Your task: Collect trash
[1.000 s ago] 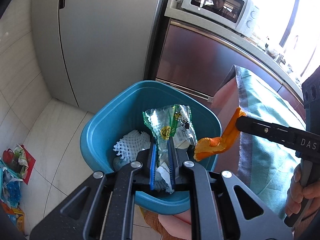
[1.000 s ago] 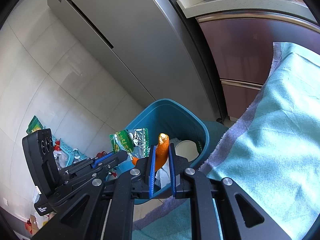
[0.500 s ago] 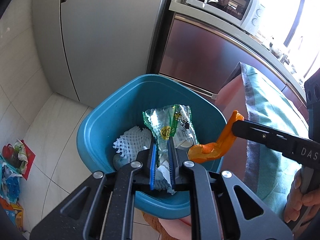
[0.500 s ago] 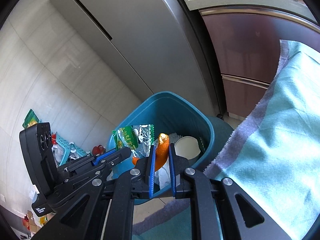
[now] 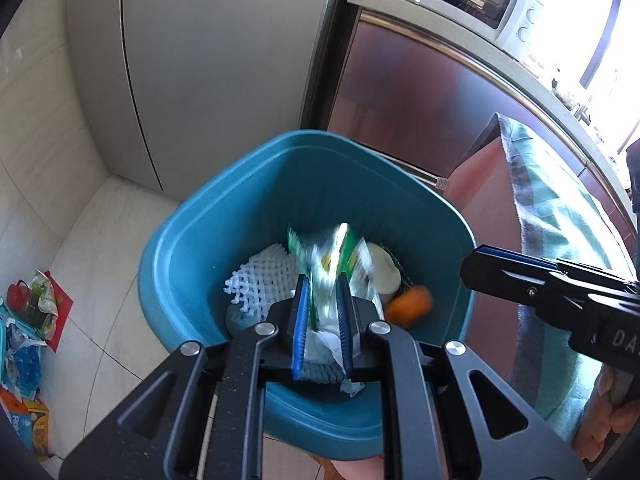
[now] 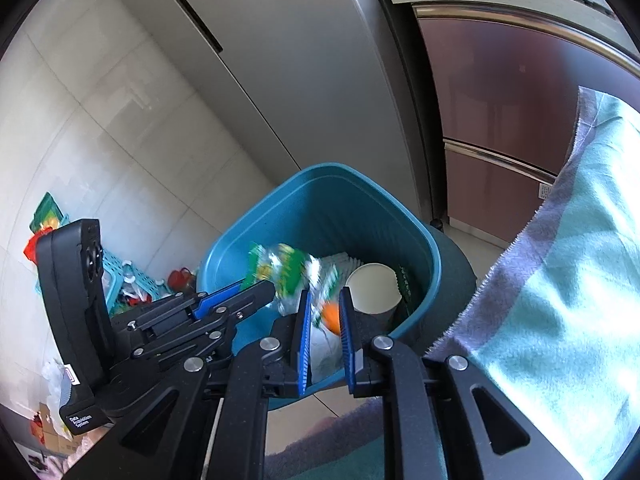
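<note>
Step in hand, as I read it: dump both pieces into the teal bin (image 5: 304, 138) on the floor.

Left tool (image 5: 323, 284): green snack wrapper (image 5: 328, 252) sits between the blue pads, blurred. Can't tell if it's pinched or already slipping. The gap is narrow, so I'd spread it fully: crinkly film tends to hang on a pad edge. Keep the tip inside the rim line, over the white foam net (image 5: 260, 276), so the wrapper lands in the bin and not on the floor.

Orange peel (image 5: 412, 305): free of both tools, blurred, low in the bin near the paper cup (image 6: 372, 288). That half looks done.

Right tool (image 6: 325, 294): released, pads slightly apart, nothing between them. Lift it straight out, clear of the rim and of the teal cloth (image 6: 580, 280) draped over the surface on the right.

Pose: both tools pitch steeply down into the bin mouth. The left comes in near-centre. The right enters from the right rim, with its tip just above the edge. A hand (image 5: 612, 412) grips the right tool's handle at the lower right.
</note>
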{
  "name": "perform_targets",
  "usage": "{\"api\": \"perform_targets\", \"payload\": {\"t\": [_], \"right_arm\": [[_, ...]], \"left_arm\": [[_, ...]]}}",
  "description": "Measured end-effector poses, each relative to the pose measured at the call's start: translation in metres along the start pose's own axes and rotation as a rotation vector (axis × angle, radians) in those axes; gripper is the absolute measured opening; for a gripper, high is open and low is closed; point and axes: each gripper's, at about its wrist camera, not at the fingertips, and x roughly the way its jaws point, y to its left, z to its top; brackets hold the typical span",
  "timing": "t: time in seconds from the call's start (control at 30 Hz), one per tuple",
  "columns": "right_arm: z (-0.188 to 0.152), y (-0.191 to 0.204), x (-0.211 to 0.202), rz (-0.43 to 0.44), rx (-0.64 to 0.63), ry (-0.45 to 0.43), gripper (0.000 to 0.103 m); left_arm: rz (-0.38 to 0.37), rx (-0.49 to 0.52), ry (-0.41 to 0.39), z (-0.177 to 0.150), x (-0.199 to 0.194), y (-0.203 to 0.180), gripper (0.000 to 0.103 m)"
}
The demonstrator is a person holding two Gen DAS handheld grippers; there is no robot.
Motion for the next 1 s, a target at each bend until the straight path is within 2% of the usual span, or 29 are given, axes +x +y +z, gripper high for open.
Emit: {"api": "perform_targets", "payload": {"t": [0.07, 0.17, 0.3, 0.37, 0.43, 0.5, 0.53, 0.57, 0.77, 0.83, 1.0], "right_arm": [[-0.001, -0.001, 0.000, 0.008, -0.001, 0.004, 0.014], [-0.001, -0.002, -0.004, 0.017, 0.005, -0.007, 0.014], [-0.005, -0.007, -0.011, 0.038, 0.012, -0.030, 0.018], [-0.007, -0.010, -0.016, 0.044, 0.015, -0.045, 0.020], [-0.010, -0.011, -0.022, 0.056, 0.012, -0.062, 0.026], [-0.012, -0.012, -0.031, 0.041, 0.005, -0.090, 0.047], [-0.014, -0.013, -0.035, 0.036, -0.001, -0.103, 0.051], [-0.016, -0.014, -0.040, 0.036, -0.004, -0.112, 0.053], [-0.037, -0.023, -0.074, 0.019, -0.010, -0.188, 0.064], [-0.045, -0.028, -0.089, 0.003, -0.012, -0.220, 0.069], [-0.067, -0.037, -0.121, -0.069, -0.031, -0.320, 0.084]], "left_arm": [[0.002, -0.001, 0.006, -0.001, 0.004, 0.000, 0.016], [0.001, 0.001, 0.005, -0.003, 0.005, 0.000, 0.028], [-0.007, 0.012, -0.013, -0.005, -0.001, -0.002, 0.036], [-0.011, 0.015, -0.028, -0.007, -0.007, -0.003, 0.046], [-0.011, 0.025, -0.044, -0.011, -0.014, -0.004, 0.055], [-0.008, 0.043, -0.064, -0.015, -0.023, -0.004, 0.059], [-0.003, 0.053, -0.075, -0.017, -0.028, -0.005, 0.065], [-0.002, 0.057, -0.085, -0.018, -0.033, -0.005, 0.072], [0.008, 0.072, -0.184, -0.030, -0.071, -0.010, 0.093], [0.014, 0.089, -0.223, -0.035, -0.083, -0.015, 0.097], [0.055, 0.115, -0.325, -0.052, -0.114, -0.038, 0.097]]}}
